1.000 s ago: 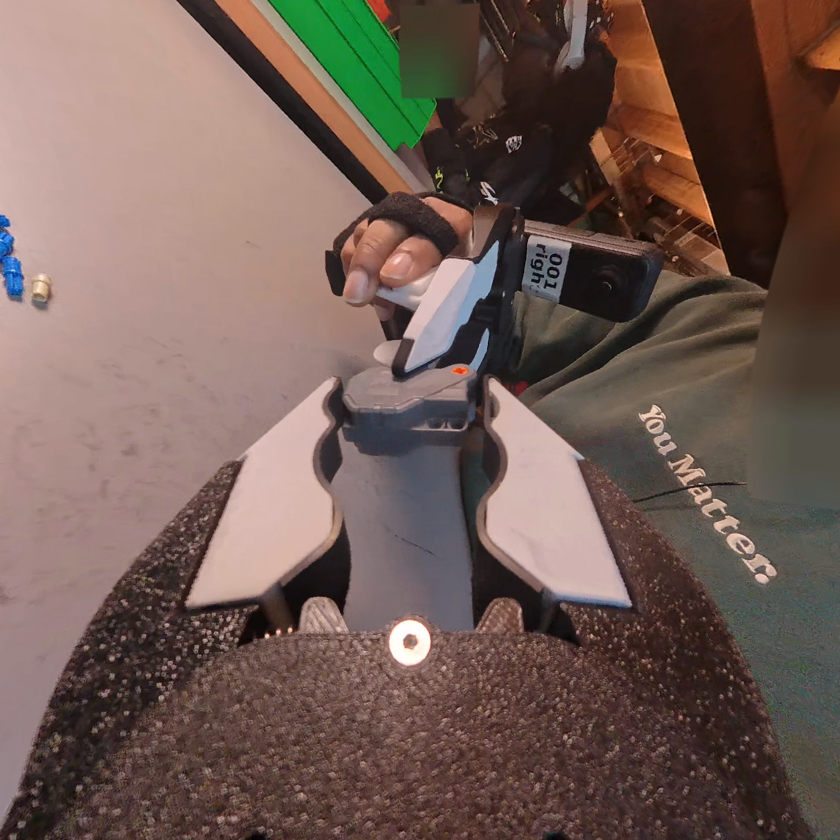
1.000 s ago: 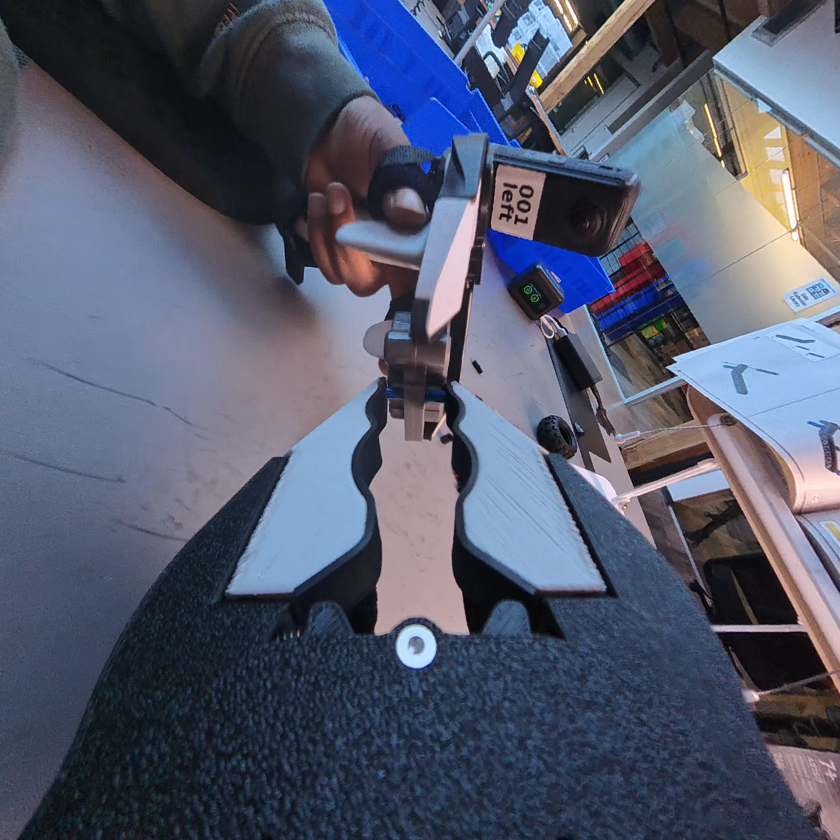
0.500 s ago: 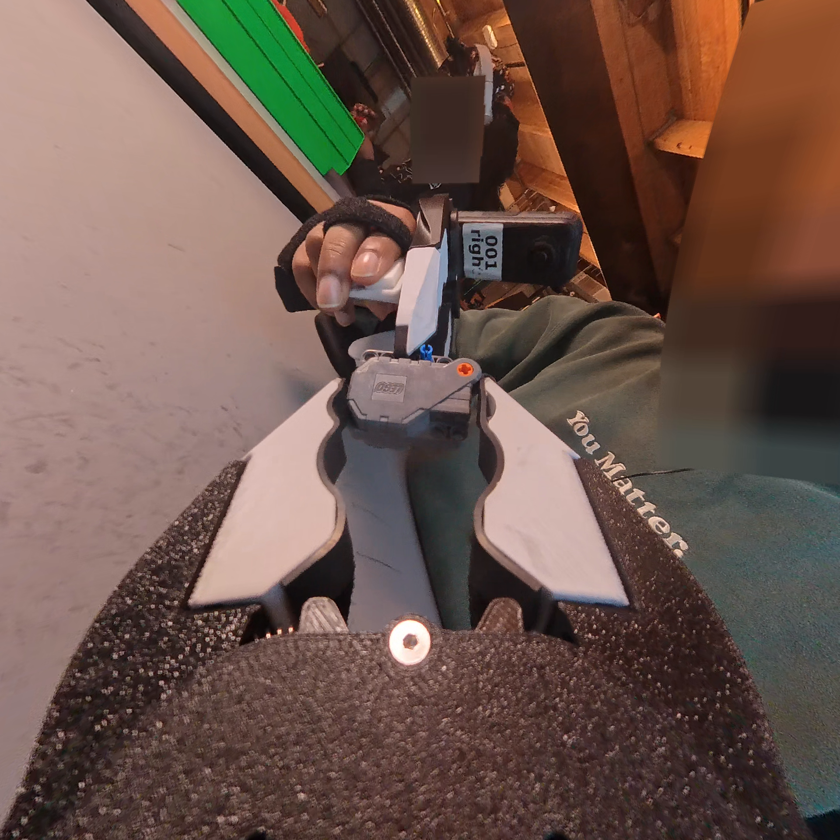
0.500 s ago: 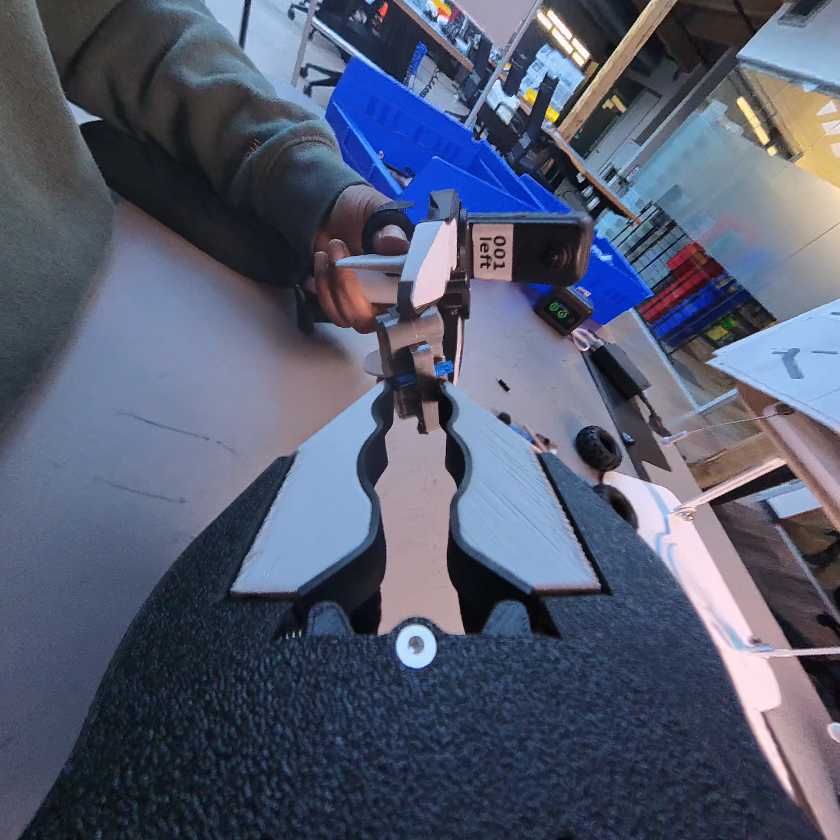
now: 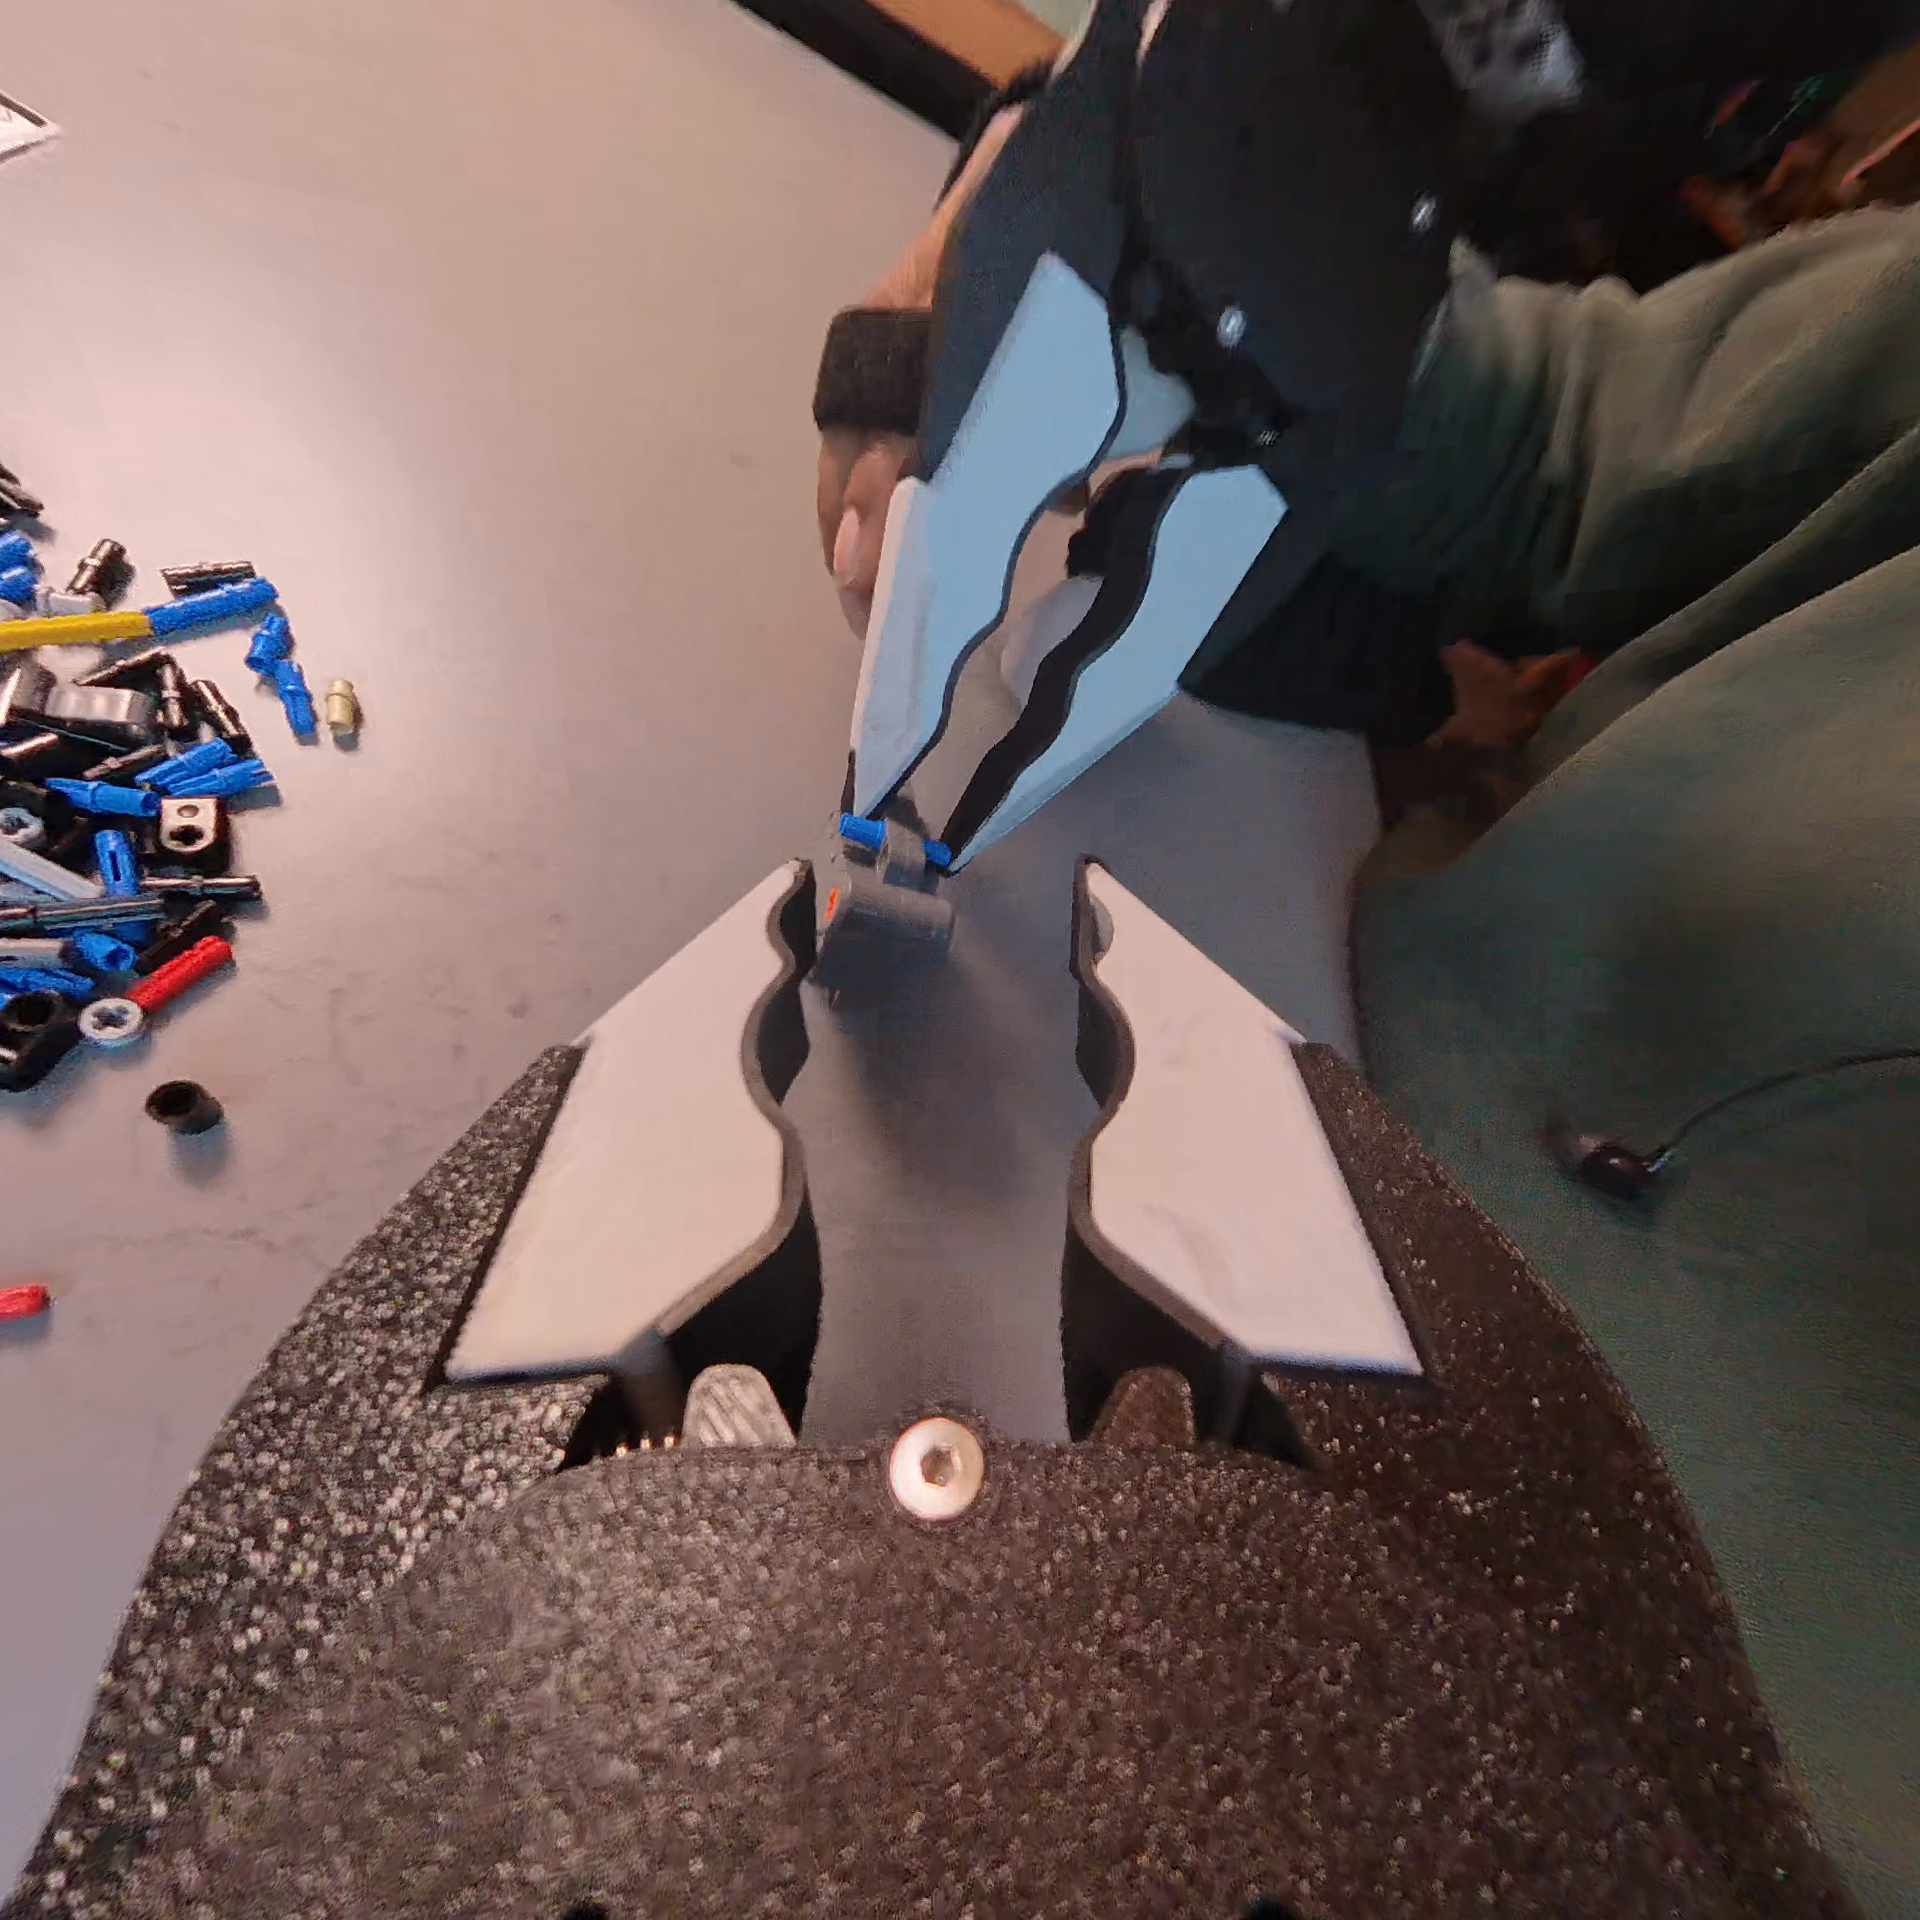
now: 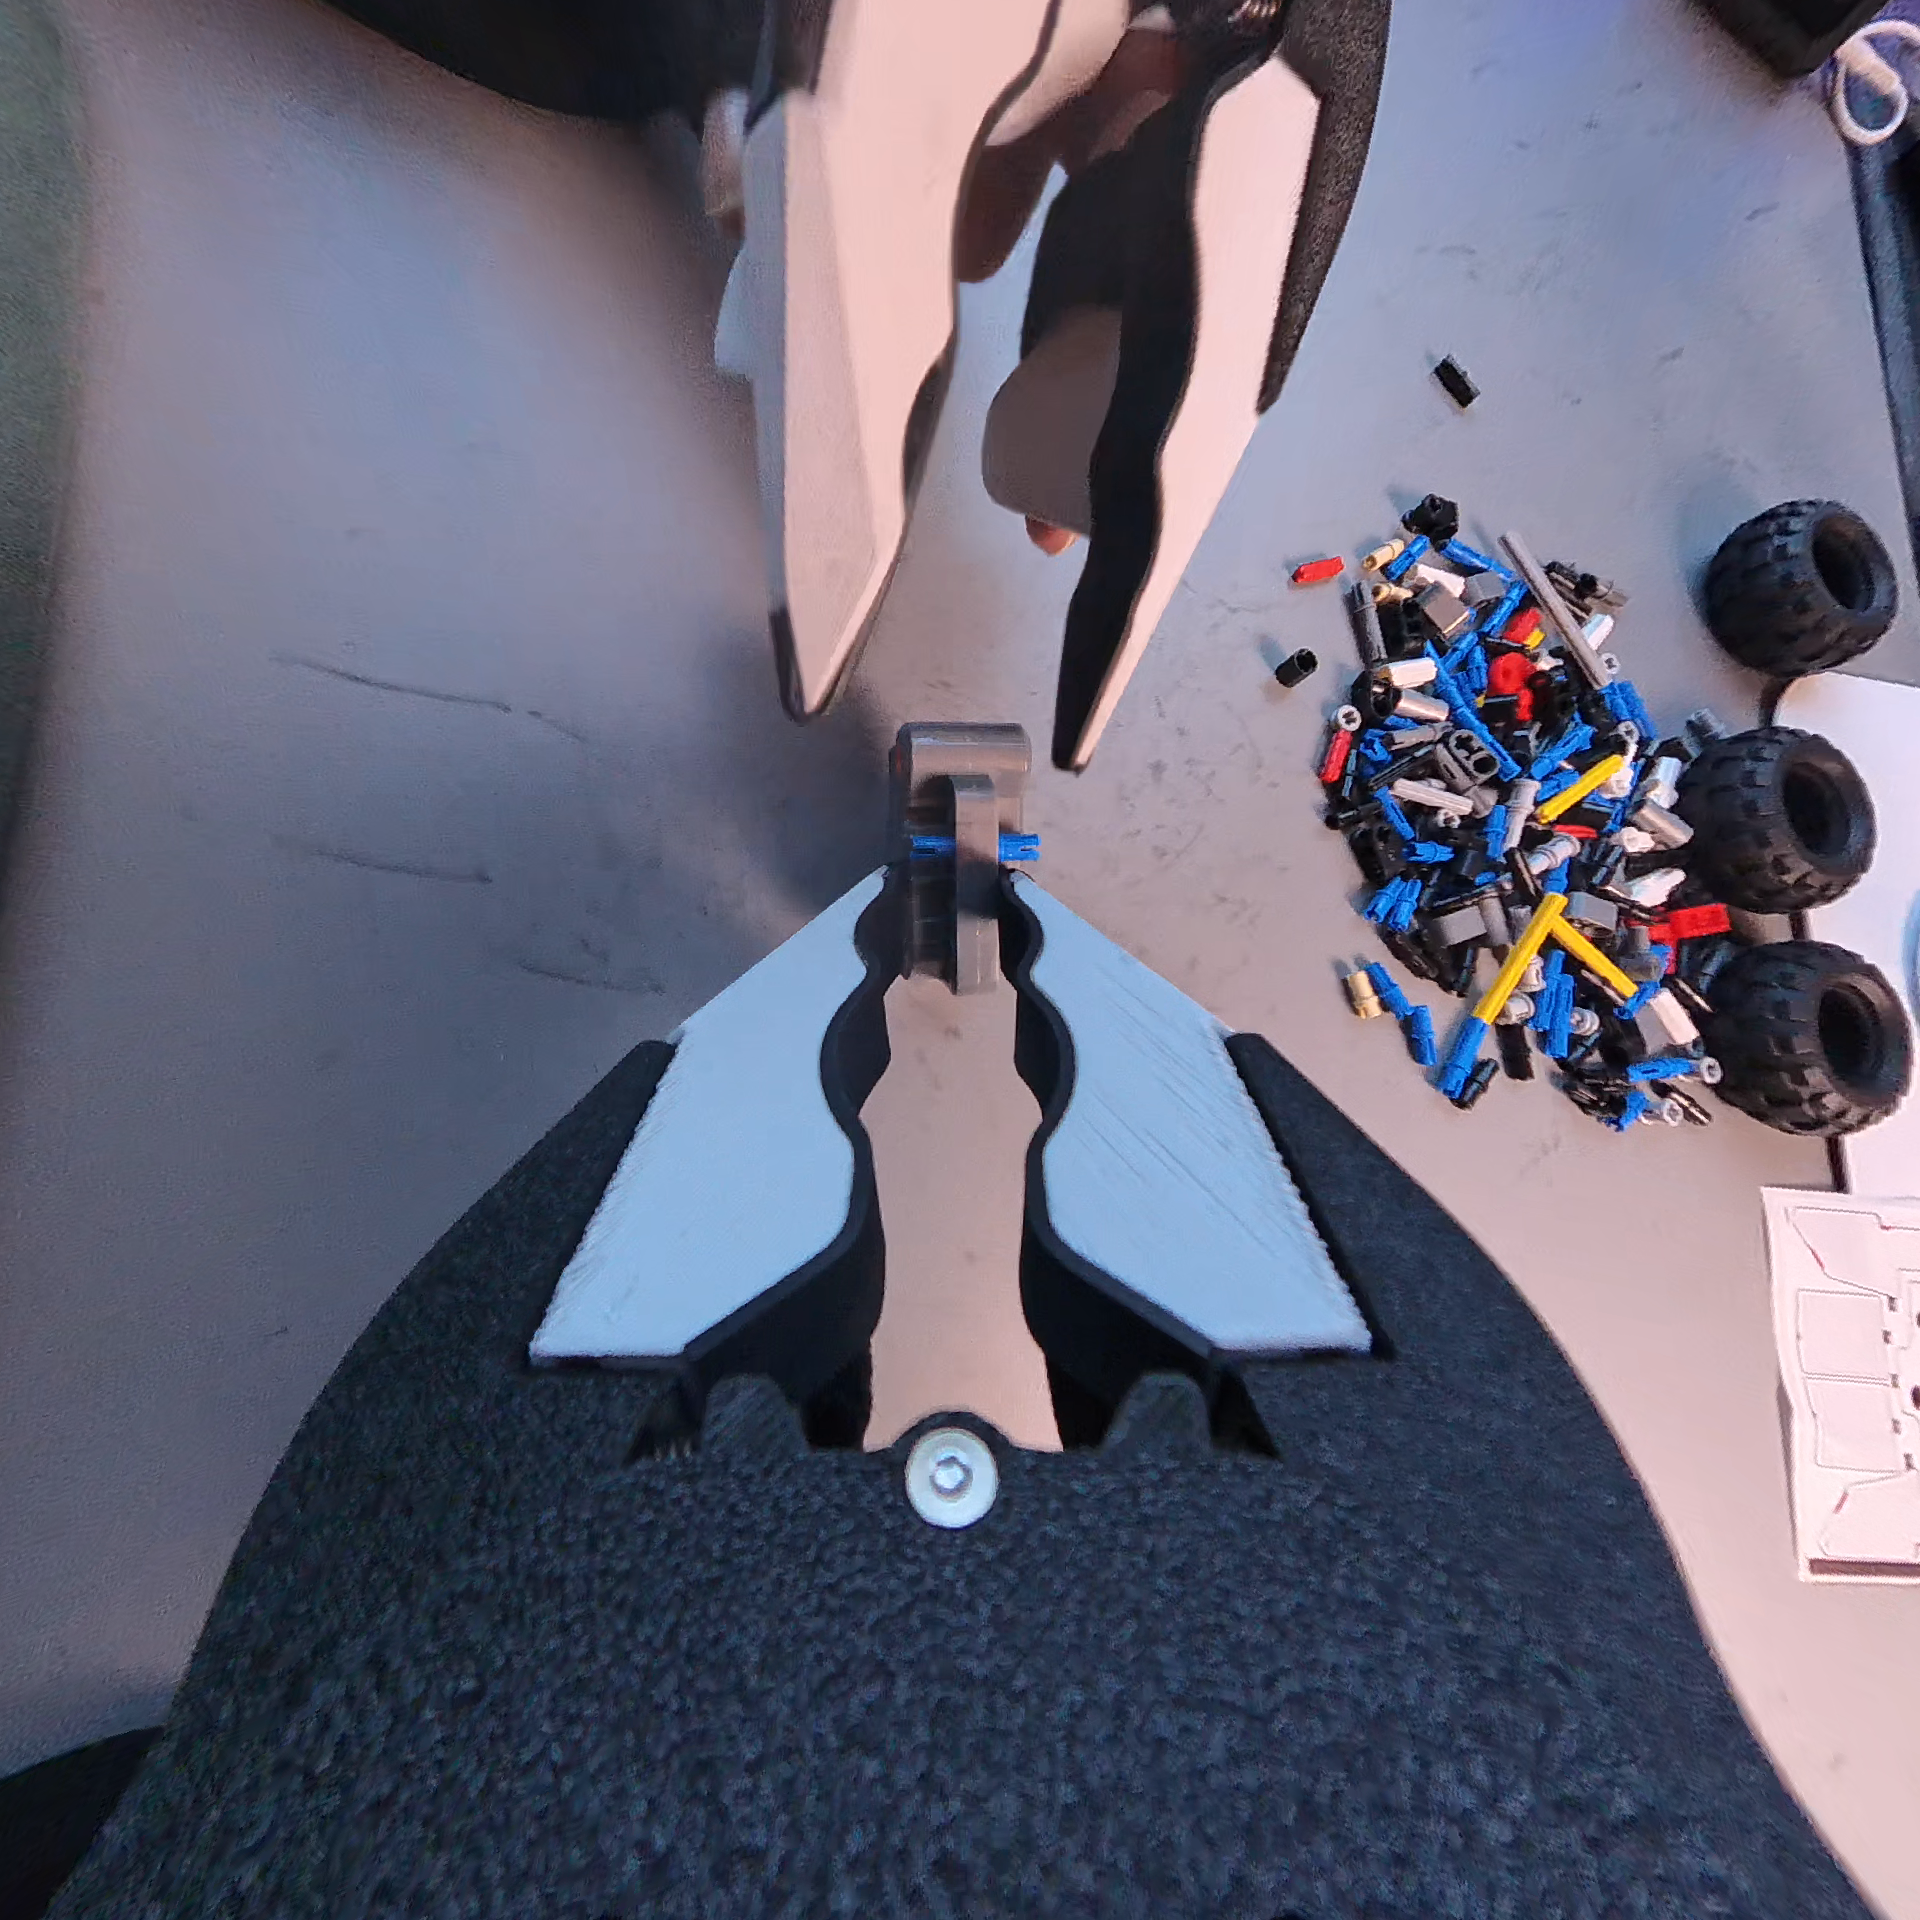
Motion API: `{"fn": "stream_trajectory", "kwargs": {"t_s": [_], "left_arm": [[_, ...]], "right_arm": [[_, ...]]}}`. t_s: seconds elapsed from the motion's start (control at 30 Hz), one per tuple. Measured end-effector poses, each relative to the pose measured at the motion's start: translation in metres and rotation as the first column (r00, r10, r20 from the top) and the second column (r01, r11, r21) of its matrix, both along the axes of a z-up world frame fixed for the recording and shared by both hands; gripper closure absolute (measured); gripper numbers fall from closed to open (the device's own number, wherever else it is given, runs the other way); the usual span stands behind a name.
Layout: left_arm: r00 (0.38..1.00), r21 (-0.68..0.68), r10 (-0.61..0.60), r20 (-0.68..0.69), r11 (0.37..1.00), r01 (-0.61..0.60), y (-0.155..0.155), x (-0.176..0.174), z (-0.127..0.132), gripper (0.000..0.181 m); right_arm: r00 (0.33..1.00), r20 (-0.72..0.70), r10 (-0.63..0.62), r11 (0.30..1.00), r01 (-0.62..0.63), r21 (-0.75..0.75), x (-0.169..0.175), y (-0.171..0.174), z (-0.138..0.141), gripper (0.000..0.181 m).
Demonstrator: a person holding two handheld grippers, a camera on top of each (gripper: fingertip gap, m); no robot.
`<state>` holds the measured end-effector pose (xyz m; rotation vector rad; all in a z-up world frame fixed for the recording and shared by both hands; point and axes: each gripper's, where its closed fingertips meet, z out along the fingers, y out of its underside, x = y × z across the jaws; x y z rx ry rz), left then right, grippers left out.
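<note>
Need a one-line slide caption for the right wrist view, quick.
Right gripper shut on a grey block with blue pins above the table, open left gripper opposite, loose parts pile alongside.

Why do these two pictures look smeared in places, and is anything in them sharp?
Left wrist view: the small grey block assembly with blue pins and the right gripper are motion-blurred. Right wrist view: the left gripper above is smeared, while the heap of small plastic parts stays fairly crisp; straight edges bow outward.

Speckled black gripper body (image 5: 935, 1662), pale grey wavy-edged fingers (image 5: 644, 1153), silver screw (image 5: 935, 1468), seemingly green sleeve (image 5: 1621, 416)
</note>
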<state>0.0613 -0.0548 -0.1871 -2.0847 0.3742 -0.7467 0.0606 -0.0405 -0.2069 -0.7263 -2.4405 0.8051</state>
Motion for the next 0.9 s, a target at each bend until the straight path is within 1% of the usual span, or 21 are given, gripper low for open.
{"fn": "stream_trajectory", "kwargs": {"t_s": [0.03,0.07,0.1,0.13,0.17,0.27,0.37,0.43,0.5,0.53,0.6,0.67,0.77,0.83,0.9], "left_arm": [[0.997,-0.013,-0.001,-0.077,1.000,0.000,0.001,0.000,-0.009,0.133],[0.988,-0.022,-0.002,-0.154,1.000,-0.001,0.002,-0.001,-0.018,0.137],[0.974,-0.027,0.001,-0.227,1.000,-0.007,0.003,-0.004,-0.025,0.149],[0.958,-0.035,-0.001,-0.287,0.999,-0.009,0.003,-0.008,-0.032,0.155],[0.949,-0.045,-0.007,-0.315,0.999,-0.008,0.003,-0.009,-0.036,0.155],[0.955,-0.051,0.000,-0.296,0.999,-0.016,0.003,-0.009,-0.036,0.155],[0.958,-0.047,0.010,-0.288,0.999,-0.024,0.004,-0.012,-0.035,0.154],[0.965,-0.036,0.007,-0.263,0.999,-0.017,0.003,-0.011,-0.030,0.143],[0.979,0.006,0.022,-0.202,1.000,-0.021,0.003,-0.015,-0.015,0.138],[0.983,0.042,0.054,-0.174,0.998,-0.047,0.005,-0.022,-0.004,0.136],[0.975,0.153,0.169,-0.142,0.977,-0.147,0.014,-0.050,0.024,0.134],[0.937,0.268,0.328,-0.122,0.920,-0.287,0.025,-0.092,0.054,0.131],[0.831,0.398,0.551,-0.076,0.781,-0.482,0.039,-0.162,0.092,0.123],[0.739,0.456,0.668,-0.089,0.687,-0.566,0.048,-0.206,0.106,0.114],[0.653,0.504,0.748,-0.122,0.613,-0.609,0.060,-0.244,0.116,0.107]], "right_arm": [[1.000,0.010,-0.004,1.000,0.004,0.006,-0.001,0.000,0.000,0.165],[1.000,0.008,-0.005,1.000,0.005,0.014,-0.003,-0.001,0.000,0.165],[1.000,0.007,0.002,1.000,-0.002,0.016,-0.003,-0.002,-0.001,0.164],[1.000,0.009,0.001,1.000,-0.001,0.009,-0.004,-0.004,-0.001,0.164],[1.000,0.008,-0.005,1.000,0.005,0.004,-0.005,-0.004,-0.002,0.164],[1.000,0.006,-0.013,0.999,0.013,-0.037,-0.005,-0.002,0.000,0.164],[1.000,-0.012,-0.028,0.992,0.027,-0.122,-0.007,0.001,0.013,0.160],[0.998,-0.046,-0.053,0.985,0.045,-0.164,-0.011,0.008,0.025,0.155],[0.987,-0.112,-0.118,0.975,0.093,-0.204,-0.022,0.022,0.040,0.153],[0.975,-0.155,-0.161,0.966,0.123,-0.227,-0.029,0.032,0.049,0.153],[0.931,-0.250,-0.264,0.943,0.196,-0.268,-0.048,0.057,0.070,0.153],[0.852,-0.365,-0.375,0.915,0.276,-0.295,-0.072,0.089,0.096,0.153],[0.712,-0.483,-0.509,0.857,0.373,-0.354,-0.110,0.133,0.136,0.152],[0.635,-0.532,-0.560,0.828,0.410,-0.382,-0.137,0.151,0.158,0.145],[0.566,-0.578,-0.589,0.807,0.447,-0.385,-0.165,0.163,0.173,0.137]]}}
